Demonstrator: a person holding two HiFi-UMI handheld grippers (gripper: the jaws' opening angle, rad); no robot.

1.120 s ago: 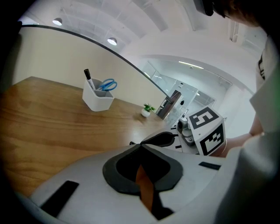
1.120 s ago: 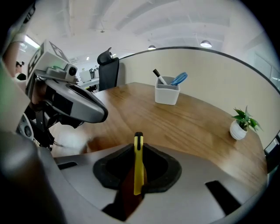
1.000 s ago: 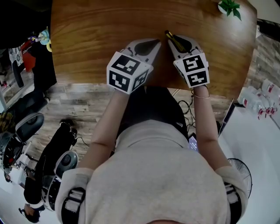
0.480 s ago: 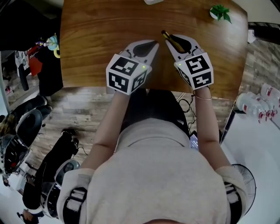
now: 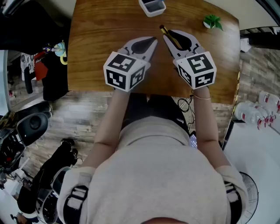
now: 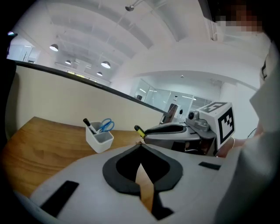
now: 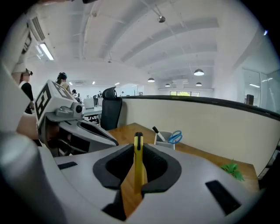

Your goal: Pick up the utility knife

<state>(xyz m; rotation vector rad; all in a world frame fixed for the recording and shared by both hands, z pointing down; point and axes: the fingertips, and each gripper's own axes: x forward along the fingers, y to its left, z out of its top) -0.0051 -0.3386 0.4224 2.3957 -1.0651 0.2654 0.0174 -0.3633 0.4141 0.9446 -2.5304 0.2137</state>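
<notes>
Starting at your left, your left gripper [image 5: 152, 40] is clenched on nothing: in the left gripper view the jaw tips meet, and only a wedge of tabletop [image 5: 100, 39] shows through the gap behind them. It hangs over the near half of the tabletop, pointing toward 1 o'clock. At 12 o'clock from it, at the far edge, stands a white cup [image 5: 152, 6] holding blue scissors [image 6: 105, 125] and a black marker [image 6: 89, 126].

At 3 o'clock from the left gripper, just beside it and apart from it, is your right gripper [image 5: 168, 35]. It points toward 11 o'clock, so the two grippers lean toward each other. It is grasping the knife [image 7: 138, 162]: the yellow body stands on edge between the pads, pinched from both sides, and its dark end pokes past the tips. The knife is off the tabletop, carried wholly by that gripper.

At 2 o'clock from the right gripper, near the far right edge, sits a small green plant [image 5: 213, 20], well apart from both grippers.
</notes>
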